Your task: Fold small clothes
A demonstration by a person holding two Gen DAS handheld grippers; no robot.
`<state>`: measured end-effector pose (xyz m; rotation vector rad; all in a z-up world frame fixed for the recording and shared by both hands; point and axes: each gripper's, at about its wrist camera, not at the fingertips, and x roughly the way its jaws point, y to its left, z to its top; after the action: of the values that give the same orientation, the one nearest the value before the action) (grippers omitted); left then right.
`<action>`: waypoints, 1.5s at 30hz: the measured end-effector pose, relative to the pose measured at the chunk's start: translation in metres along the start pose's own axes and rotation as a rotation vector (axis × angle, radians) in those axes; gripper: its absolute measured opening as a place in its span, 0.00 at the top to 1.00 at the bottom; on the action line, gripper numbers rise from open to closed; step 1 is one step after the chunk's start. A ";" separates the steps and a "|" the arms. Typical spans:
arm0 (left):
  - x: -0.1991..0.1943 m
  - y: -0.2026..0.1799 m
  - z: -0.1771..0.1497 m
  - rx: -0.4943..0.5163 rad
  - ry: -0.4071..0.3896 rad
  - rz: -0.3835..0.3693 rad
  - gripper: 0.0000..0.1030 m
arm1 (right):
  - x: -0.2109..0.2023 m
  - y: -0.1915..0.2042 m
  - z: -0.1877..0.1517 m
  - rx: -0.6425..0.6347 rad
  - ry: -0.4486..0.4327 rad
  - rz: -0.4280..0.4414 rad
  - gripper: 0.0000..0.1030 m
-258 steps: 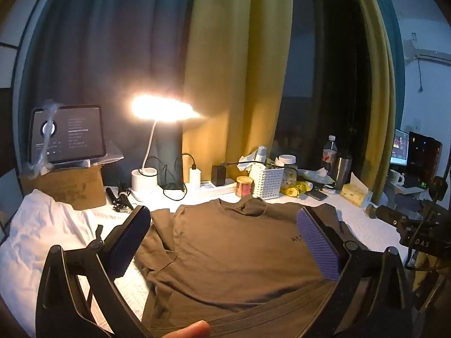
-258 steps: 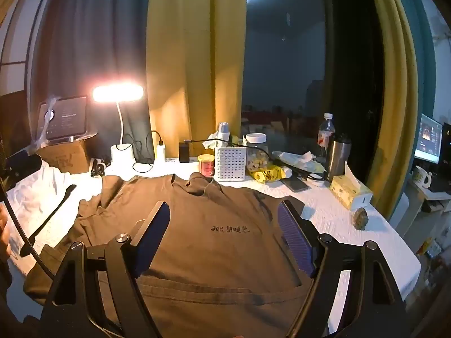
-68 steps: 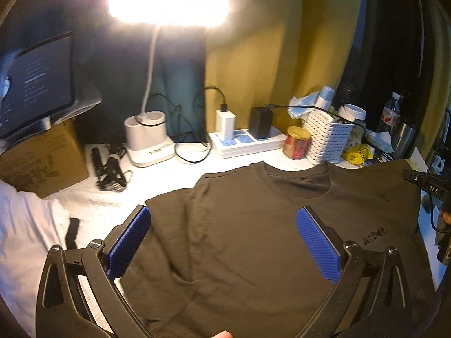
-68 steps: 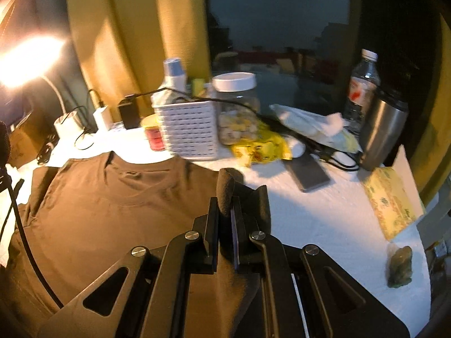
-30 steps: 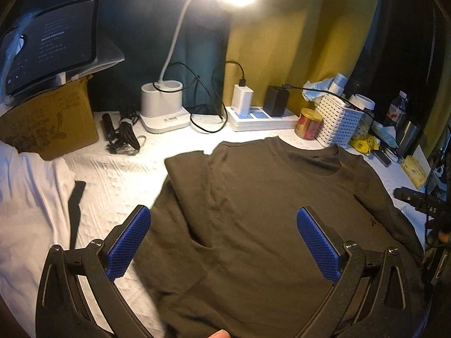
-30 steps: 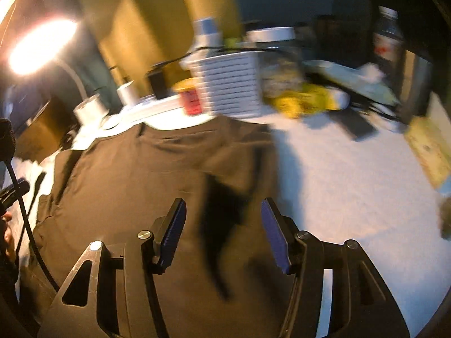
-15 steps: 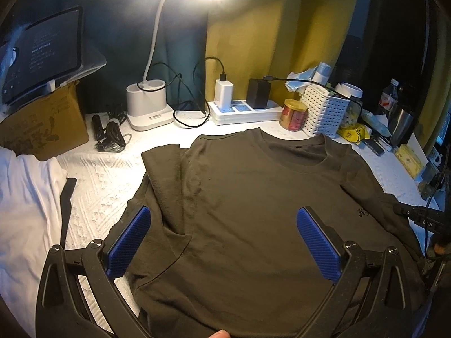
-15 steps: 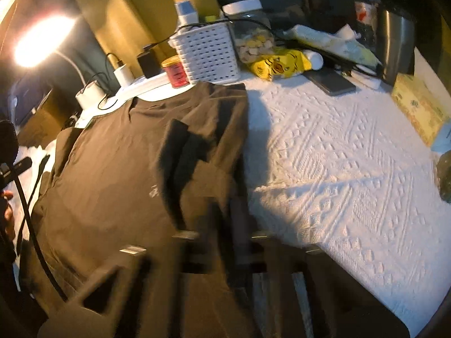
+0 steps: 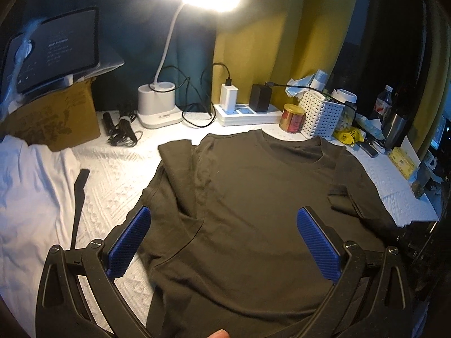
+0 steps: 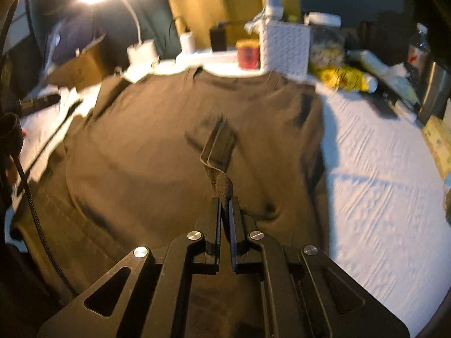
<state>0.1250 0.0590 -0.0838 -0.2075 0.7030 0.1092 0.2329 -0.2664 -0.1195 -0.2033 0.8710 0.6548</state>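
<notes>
Shirt lay front-up across the table, collar toward the lamp and basket; a second before, the right tool stood spread above the right sleeve, now its jaws were pressed together, pinching a narrow strip of sleeve hem that rose as a twisted tongue from the chest; the sleeve itself had been carried inward and lay folded over the body, its dark edge visible in the left view near the right shoulder; judged: first side fold in hand, the right sleeve gathered in, the left side not yet started; left tool hung spread over the lower chest, nothing between its blue ribbed pads, touching no cloth that I could tell; left sleeve bunched in soft ridges beside the body; fabric dull brown, thin, limp knit, creasing readily; cover on the table white, quilted in a raised diamond pattern; white cloth heaped at far left; right view blurred.
</notes>
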 end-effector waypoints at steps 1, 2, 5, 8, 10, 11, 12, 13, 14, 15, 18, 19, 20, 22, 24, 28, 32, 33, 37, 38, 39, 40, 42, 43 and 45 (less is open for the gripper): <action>-0.001 0.003 -0.001 -0.002 0.001 0.001 0.01 | 0.002 0.003 -0.004 0.000 0.009 0.000 0.94; -0.001 0.005 -0.002 -0.004 0.000 0.004 0.01 | 0.004 0.006 -0.007 -0.001 0.027 -0.003 0.93; -0.001 0.015 -0.004 -0.014 0.003 0.013 0.01 | 0.005 0.015 -0.013 -0.010 0.050 0.007 0.91; 0.001 0.026 -0.005 -0.021 0.007 0.023 0.01 | 0.002 0.026 -0.012 -0.034 0.063 0.015 0.91; 0.003 0.033 -0.004 -0.029 0.011 0.029 0.01 | -0.004 0.028 -0.006 -0.043 0.044 0.005 0.72; 0.004 0.036 -0.004 -0.033 0.013 0.031 0.01 | -0.005 0.029 -0.001 -0.044 0.030 -0.007 0.60; 0.006 0.040 -0.003 -0.037 0.016 0.032 0.01 | -0.005 0.028 0.006 -0.042 0.012 -0.018 0.36; 0.007 0.042 -0.003 -0.039 0.018 0.032 0.01 | -0.003 0.027 0.012 -0.038 -0.002 -0.021 0.31; 0.008 0.044 -0.002 -0.040 0.020 0.032 0.01 | 0.000 0.026 0.017 -0.033 -0.011 -0.022 0.31; 0.009 0.045 -0.001 -0.039 0.021 0.032 0.01 | 0.005 0.024 0.024 -0.029 -0.011 -0.022 0.31; 0.013 0.051 0.001 -0.040 0.025 0.036 0.01 | 0.024 0.021 0.043 -0.034 -0.014 -0.023 0.31; 0.014 0.053 0.002 -0.040 0.026 0.037 0.01 | 0.032 0.021 0.050 -0.036 -0.008 -0.021 0.31; 0.015 0.055 0.002 -0.040 0.028 0.040 0.01 | 0.037 0.020 0.055 -0.038 -0.005 -0.016 0.31; 0.018 0.060 0.004 -0.045 0.030 0.045 0.01 | 0.050 0.018 0.064 -0.041 0.009 -0.009 0.33; 0.021 0.065 0.004 -0.055 0.036 0.048 0.01 | 0.066 0.021 0.072 -0.072 0.042 -0.008 0.54; 0.028 0.074 0.006 -0.071 0.048 0.057 0.01 | 0.081 0.025 0.081 -0.105 0.059 -0.041 0.91; 0.036 0.082 0.010 -0.071 0.057 0.059 0.01 | 0.070 0.019 0.093 -0.008 -0.035 -0.069 0.92; 0.039 0.084 0.011 -0.071 0.062 0.056 0.01 | 0.069 0.018 0.095 0.009 -0.050 -0.075 0.92; 0.059 0.089 0.016 -0.043 0.095 0.097 0.01 | 0.081 0.024 0.092 0.028 -0.020 -0.050 0.91; 0.064 0.090 0.017 -0.037 0.101 0.094 0.01 | 0.086 0.026 0.089 0.028 0.000 -0.040 0.91; 0.071 0.093 0.018 -0.037 0.112 0.084 0.01 | 0.089 0.027 0.088 0.029 0.018 -0.033 0.85; 0.077 0.095 0.020 -0.042 0.126 0.077 0.01 | 0.091 0.028 0.086 0.031 0.027 -0.025 0.71; 0.087 0.097 0.022 -0.042 0.147 0.061 0.01 | 0.089 0.032 0.086 0.043 0.017 0.007 0.48; 0.094 0.099 0.024 -0.042 0.163 0.050 0.01 | 0.087 0.034 0.086 0.045 0.015 0.020 0.44; 0.103 0.099 0.026 -0.035 0.187 0.025 0.02 | 0.084 0.039 0.086 0.034 0.009 0.023 0.43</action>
<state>0.2026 0.1638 -0.1470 -0.2446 0.8909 0.1273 0.3032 -0.1619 -0.1252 -0.1662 0.8940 0.6602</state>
